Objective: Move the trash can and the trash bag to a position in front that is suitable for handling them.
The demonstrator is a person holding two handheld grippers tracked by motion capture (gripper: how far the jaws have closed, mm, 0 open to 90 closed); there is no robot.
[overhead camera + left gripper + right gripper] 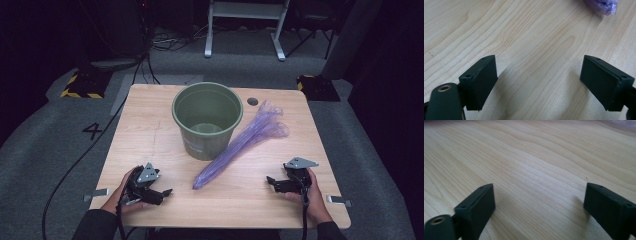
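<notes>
Work looks barely begun. Purple plastic bag (245,145) lies bunched and flat on the table (150,130), just right of the green bucket (207,120), whose inside appears bare. Left tool (161,192) and right tool (272,181) rest low at the near edge on either side of the bag, jaws spread wide with nothing between them. Picking up, opening and fitting the bag into the bucket all seem left to do.

Bucket (207,120) stands mid-worktop (150,130), toward the far edge. Plastic bag (242,142) lies just right of it. Left hand-held gripper (161,193) and right hand-held gripper (272,182) sit at the near corners.
</notes>
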